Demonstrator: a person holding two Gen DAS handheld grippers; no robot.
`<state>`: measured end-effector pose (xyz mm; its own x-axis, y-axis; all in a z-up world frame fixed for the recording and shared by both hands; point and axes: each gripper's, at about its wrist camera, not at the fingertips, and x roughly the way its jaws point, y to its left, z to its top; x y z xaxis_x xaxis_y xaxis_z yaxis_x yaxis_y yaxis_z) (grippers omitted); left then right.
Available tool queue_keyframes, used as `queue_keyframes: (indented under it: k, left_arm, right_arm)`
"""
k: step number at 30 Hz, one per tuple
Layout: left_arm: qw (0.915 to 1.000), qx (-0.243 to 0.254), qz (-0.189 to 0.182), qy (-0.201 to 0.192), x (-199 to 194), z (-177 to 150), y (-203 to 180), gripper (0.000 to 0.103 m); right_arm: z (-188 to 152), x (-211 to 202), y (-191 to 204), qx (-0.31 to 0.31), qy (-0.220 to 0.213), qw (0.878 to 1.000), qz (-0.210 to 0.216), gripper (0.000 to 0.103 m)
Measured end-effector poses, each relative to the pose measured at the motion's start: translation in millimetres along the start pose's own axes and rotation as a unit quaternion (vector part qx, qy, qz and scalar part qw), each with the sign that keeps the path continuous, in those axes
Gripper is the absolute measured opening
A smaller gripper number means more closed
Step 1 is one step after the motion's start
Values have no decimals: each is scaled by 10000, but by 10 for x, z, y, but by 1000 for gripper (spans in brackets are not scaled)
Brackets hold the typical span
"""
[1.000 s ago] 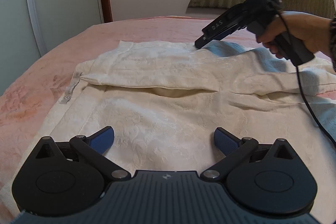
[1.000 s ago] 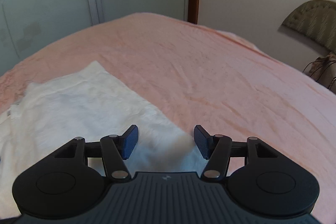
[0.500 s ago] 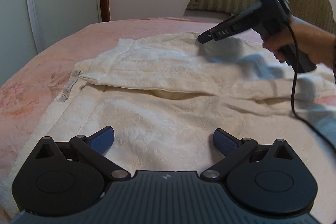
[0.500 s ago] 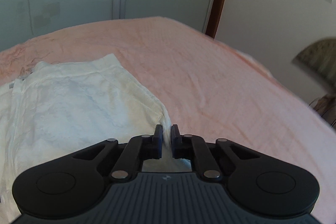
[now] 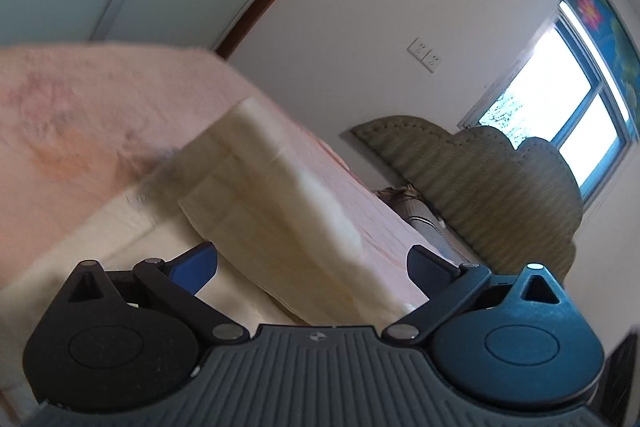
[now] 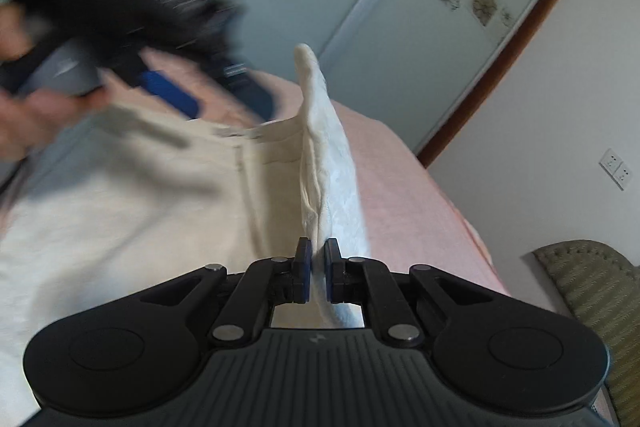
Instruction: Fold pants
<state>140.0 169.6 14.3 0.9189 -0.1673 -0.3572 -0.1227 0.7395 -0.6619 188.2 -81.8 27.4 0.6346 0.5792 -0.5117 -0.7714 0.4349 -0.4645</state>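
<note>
Pink bed (image 5: 72,115) carrying cream pants (image 5: 280,211), partly folded. Right hand-held gripper (image 6: 318,271) tilted, pinching a lifted pants edge (image 6: 328,167) between pressed-together fingers. Left hand-held gripper (image 5: 312,263) tilted, spread wide, hovering just above the fold, blurred in the right view.

pants (image 6: 120,195) on bed (image 6: 400,163), headboard (image 5: 500,183) behind
</note>
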Motion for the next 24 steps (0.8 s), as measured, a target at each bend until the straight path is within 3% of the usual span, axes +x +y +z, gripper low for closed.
queue_keyframes:
  k: [2,4,7,8,9,11,13,14,15,17,20,22,23,24]
  left_arm:
    - [9986,-517,39,118,155,43,112,102]
    - [9948,-928,347,228,322,101,221,98]
    - [9842,-1657,423,467,537,189,416,85]
    - [9809,-1850,306,524,594,220,486,75]
    - [9787,-1963,222,564,629,233,508,57]
    - [9778,-1973,176,689,699,287,517,37]
    - [9809,-1820,169,661,710,311,495,21]
    - [9831,-1708,183,637,704,323,480,13]
    - [9845,-1634,172,606,690,329,460,10]
    - [9867,-1518,115,569,682,347,429,7]
    - [9884,-1403,55,571,654,369,391,6]
    - [9895,-1326,30,579,625,374,374,6]
    - [9896,-1311,11,595,592,373,375,5]
    - [9899,-1274,-20,614,535,372,384,5]
  right_arm:
    - [-62,5,75,149,19,9999,-2,7]
    - [-130,19,95,427,-49,9991,-67,7]
    - [-174,4,162,589,-136,9977,-308,7]
    - [-188,-8,197,582,-150,9975,-371,7]
    - [-186,5,247,533,-136,9975,-436,7]
    - [-205,47,306,382,-50,9975,-593,9]
    - [-242,78,349,247,56,9965,-802,19]
    - [-266,93,353,200,109,9954,-927,31]
    - [-306,101,354,174,205,9941,-1051,44]
    - [-393,92,329,156,369,9911,-1266,49]
    - [-517,81,272,171,712,9866,-1456,47]
    - [-604,88,225,156,936,9834,-1544,29]
    - [-633,83,197,204,980,9822,-1592,12]
    - [-677,39,182,275,987,9812,-1639,9]
